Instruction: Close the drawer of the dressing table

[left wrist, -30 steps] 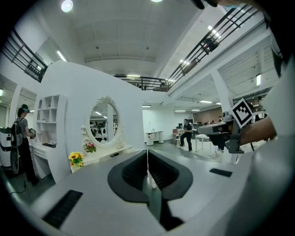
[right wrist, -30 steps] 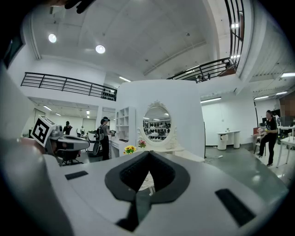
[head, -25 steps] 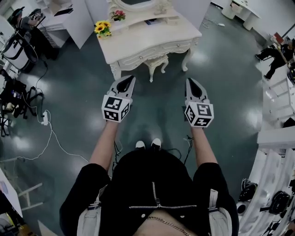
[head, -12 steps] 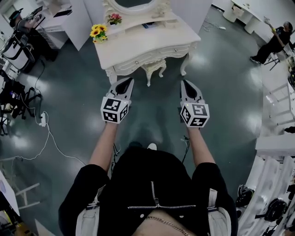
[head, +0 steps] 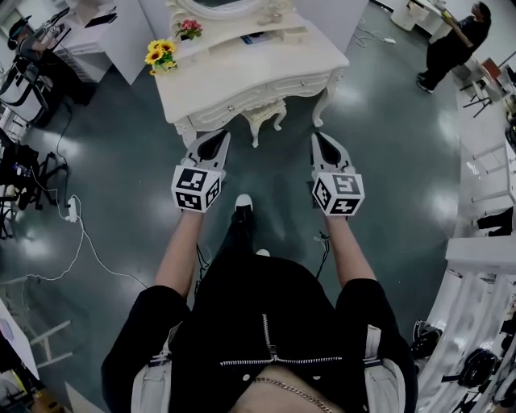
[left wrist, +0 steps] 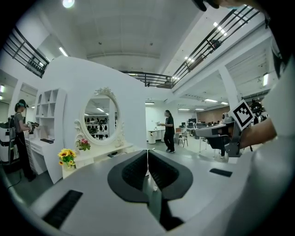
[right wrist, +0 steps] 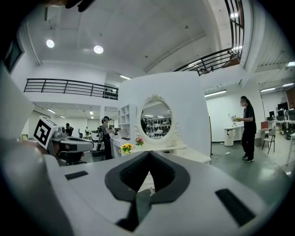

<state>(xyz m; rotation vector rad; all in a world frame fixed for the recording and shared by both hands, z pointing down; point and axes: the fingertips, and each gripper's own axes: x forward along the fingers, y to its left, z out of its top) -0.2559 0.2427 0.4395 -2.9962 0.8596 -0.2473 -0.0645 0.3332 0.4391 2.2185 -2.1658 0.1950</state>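
Observation:
The white dressing table [head: 250, 68] stands ahead of me, its oval mirror [head: 218, 6] at the back and its drawer front [head: 242, 98] facing me. From here I cannot tell how far any drawer stands out. My left gripper [head: 219, 135] is shut and empty, its tips short of the table's front left leg. The right gripper [head: 320, 137] is also shut and empty, near the front right leg. In the left gripper view the closed tips [left wrist: 147, 152] point toward the mirror [left wrist: 101, 120]. The right gripper view has the closed tips [right wrist: 149, 154] below the mirror [right wrist: 156, 120].
Yellow flowers [head: 160, 55] and pink flowers [head: 190, 27] sit on the tabletop. A stool [head: 262, 114] is tucked beneath it. A cable and power strip [head: 72, 211] lie on the floor at left. One person [head: 451, 40] stands at the back right, another [head: 32, 40] at the left. White desks [head: 484, 242] line the right.
I have walked toward the dressing table, one foot stepping forward. Both grippers now reach almost to its front edge. Their jaws stayed shut.

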